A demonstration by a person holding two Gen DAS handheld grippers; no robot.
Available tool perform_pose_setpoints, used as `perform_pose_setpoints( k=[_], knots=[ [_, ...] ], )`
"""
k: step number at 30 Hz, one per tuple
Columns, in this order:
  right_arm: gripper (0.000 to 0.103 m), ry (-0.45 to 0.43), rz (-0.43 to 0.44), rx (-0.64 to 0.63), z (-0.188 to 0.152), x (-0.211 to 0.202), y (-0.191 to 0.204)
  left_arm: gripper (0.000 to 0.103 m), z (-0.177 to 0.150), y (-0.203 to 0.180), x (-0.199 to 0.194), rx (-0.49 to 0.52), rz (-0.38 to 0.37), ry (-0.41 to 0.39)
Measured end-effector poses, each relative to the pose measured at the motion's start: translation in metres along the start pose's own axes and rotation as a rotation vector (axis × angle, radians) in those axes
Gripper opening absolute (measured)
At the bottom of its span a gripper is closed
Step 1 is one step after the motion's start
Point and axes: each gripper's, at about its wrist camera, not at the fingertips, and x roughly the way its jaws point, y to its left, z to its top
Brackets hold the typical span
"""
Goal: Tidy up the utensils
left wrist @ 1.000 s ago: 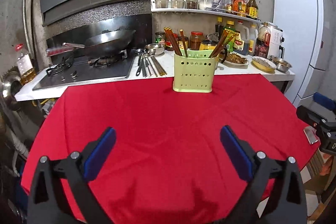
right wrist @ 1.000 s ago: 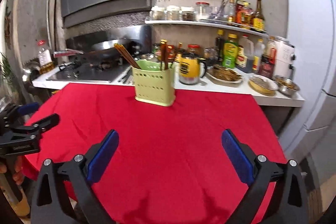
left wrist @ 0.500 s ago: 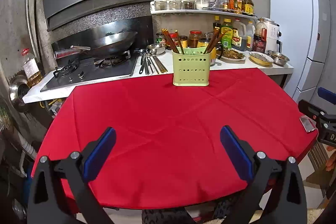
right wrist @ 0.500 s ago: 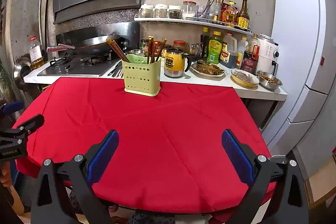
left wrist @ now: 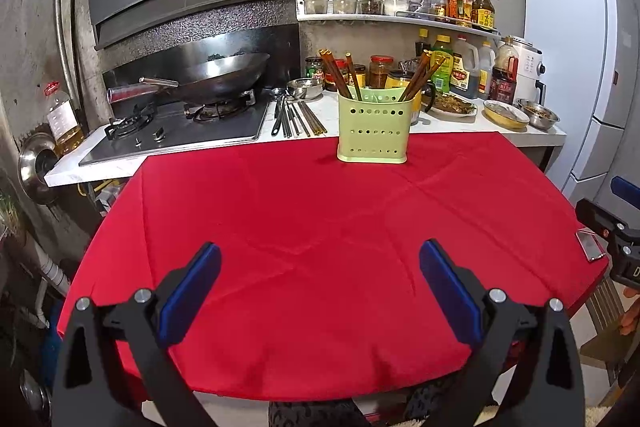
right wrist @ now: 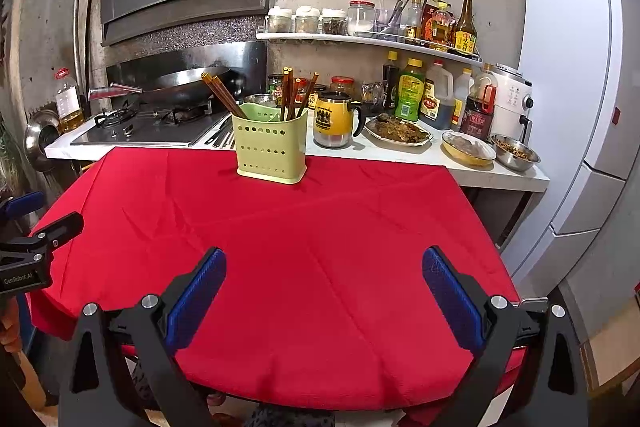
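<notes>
At the far edge of the round table with the red cloth [left wrist: 320, 227], near the white counter [right wrist: 400, 151], stands the pale green perforated plastic utensil holder [left wrist: 373, 129]. Brown wooden chopsticks [left wrist: 340, 75] lean out of it in 2 groups, 1 at its left end and 1 at its right end. On the counter just behind the holder, beside the black gas stove [left wrist: 180, 135], some metal spoons and metal chopsticks [left wrist: 294, 113] lie flat in a row. A dark steel wok [left wrist: 216, 77] sits on the stove. A yellow and steel mug [right wrist: 335, 123] stands on the counter just right of the holder.

The left gripper [left wrist: 320, 291] hangs over the near edge of the table, its blue pads wide apart, holding nothing. The right gripper [right wrist: 325, 293] is the same: wide apart and empty, over the near edge.
</notes>
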Motion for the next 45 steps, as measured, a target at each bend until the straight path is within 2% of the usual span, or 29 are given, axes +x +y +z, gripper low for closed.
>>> perform_pose_setpoints(
  k=[45],
  knots=[
    [0.097, -0.009, 0.001, 0.021, -0.0015, 0.0031, -0.0067, 0.097, 0.0016, -0.0034, 0.0024, 0.009, 0.005, 0.011]
  ],
)
